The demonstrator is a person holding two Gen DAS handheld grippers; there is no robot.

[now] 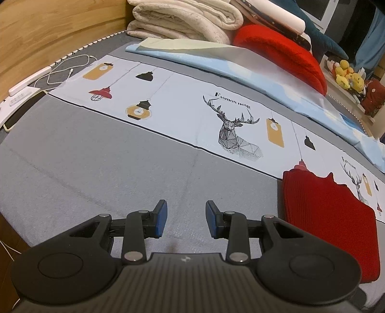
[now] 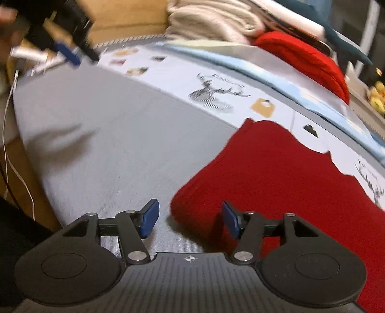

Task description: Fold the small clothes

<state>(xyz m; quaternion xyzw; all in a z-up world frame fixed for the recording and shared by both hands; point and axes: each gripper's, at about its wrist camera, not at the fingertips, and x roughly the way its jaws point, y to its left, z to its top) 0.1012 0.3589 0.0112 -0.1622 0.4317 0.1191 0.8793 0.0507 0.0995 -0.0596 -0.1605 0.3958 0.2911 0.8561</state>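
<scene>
A red knitted garment point(image 1: 329, 216) lies flat on the grey bed sheet point(image 1: 120, 168), at the right of the left wrist view. In the right wrist view it point(image 2: 276, 183) fills the lower right. My left gripper point(image 1: 185, 219) is open and empty over bare grey sheet, left of the garment. My right gripper point(image 2: 190, 219) is open and empty, its jaws straddling the garment's near left corner just above it. The left gripper also shows blurred at the top left of the right wrist view point(image 2: 69, 55).
A printed cloth with deer and lamps point(image 1: 192, 103) lies across the bed. Behind it are a light blue folded sheet point(image 1: 240, 65), a red pillow point(image 1: 284, 53) and cream blankets point(image 1: 182, 19). A white cable point(image 1: 62, 69) and a wooden headboard point(image 1: 48, 29) are at left.
</scene>
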